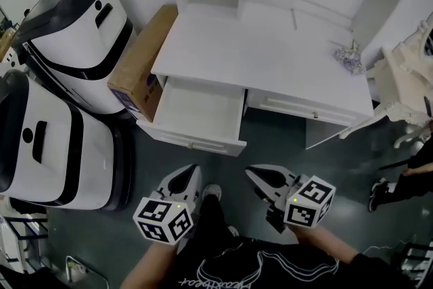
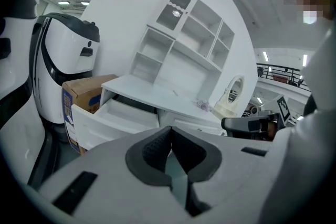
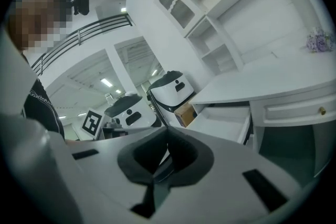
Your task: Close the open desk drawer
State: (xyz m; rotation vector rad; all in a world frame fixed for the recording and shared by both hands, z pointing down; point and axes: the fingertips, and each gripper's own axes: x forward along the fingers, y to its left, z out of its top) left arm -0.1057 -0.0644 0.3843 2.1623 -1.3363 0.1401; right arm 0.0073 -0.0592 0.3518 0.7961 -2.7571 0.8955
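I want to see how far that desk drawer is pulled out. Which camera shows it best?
Head view: it looks down into the open drawer, showing its whole empty inside and front panel. The left gripper view sees it low, from the front corner; the right gripper view shows it small and side-on.

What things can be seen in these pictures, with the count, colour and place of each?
desk: one, white, centre
open drawer: one, white, desk's left side, pulled out
closed drawer: one, white, desk's right side
cardboard box: one, brown, left of the desk
machines: two, white and black, far left
small bundle: one, pale purple, desk top's right end
left hand-held gripper: one, white, shut, bottom left
right hand-held gripper: one, white, shut, bottom right
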